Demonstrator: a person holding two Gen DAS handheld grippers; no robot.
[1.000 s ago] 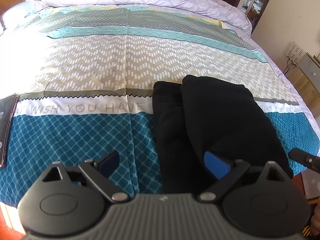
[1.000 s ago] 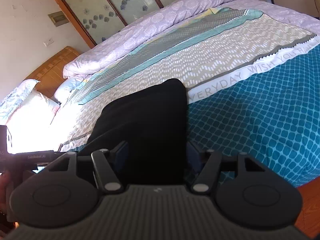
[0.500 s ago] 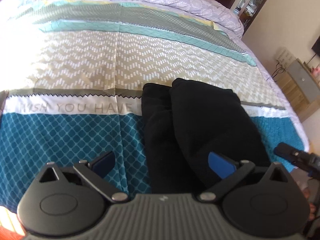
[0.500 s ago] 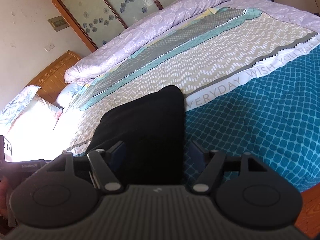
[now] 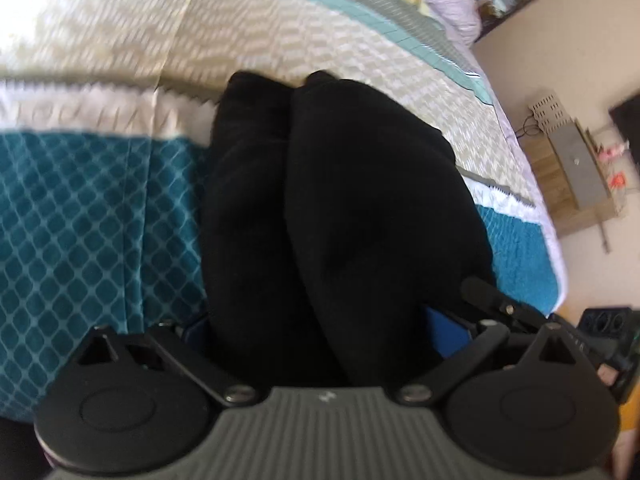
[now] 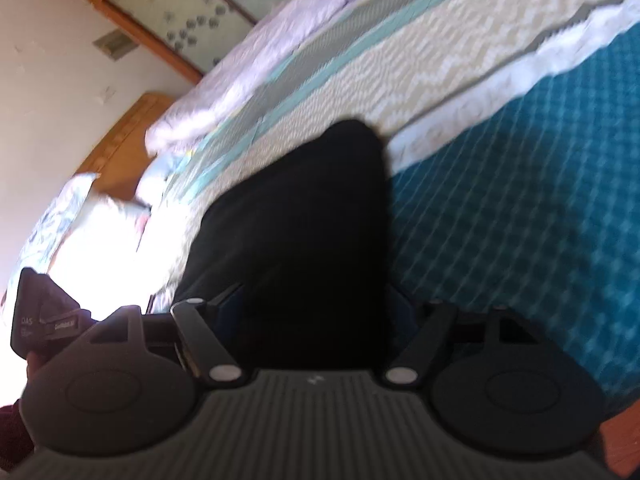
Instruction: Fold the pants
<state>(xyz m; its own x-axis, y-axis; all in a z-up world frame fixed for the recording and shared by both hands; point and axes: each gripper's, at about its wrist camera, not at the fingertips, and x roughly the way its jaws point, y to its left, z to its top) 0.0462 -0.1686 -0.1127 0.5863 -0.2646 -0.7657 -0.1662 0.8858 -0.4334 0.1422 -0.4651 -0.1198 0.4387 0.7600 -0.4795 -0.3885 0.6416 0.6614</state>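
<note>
The black pants [image 5: 340, 208] lie folded lengthwise on the patterned bedspread [image 5: 80, 208], legs side by side, reaching away from me. My left gripper [image 5: 320, 328] is open, its blue-padded fingers straddling the near end of the pants. The pants also fill the middle of the right wrist view [image 6: 304, 232]. My right gripper [image 6: 316, 312] is open too, its fingers on either side of the near end of the cloth. Both fingertip pairs are partly hidden by the black fabric.
A lilac duvet [image 6: 256, 72] is bunched at the far side of the bed and pillows [image 6: 80, 216] lie by the wooden headboard [image 6: 120, 132]. A wooden side table [image 5: 576, 176] stands beyond the bed's right edge. The other gripper [image 5: 496, 300] shows at lower right.
Both grippers have moved forward and down onto the near end of the pants, so the cloth now lies between the fingers. Both views are motion-blurred.
</note>
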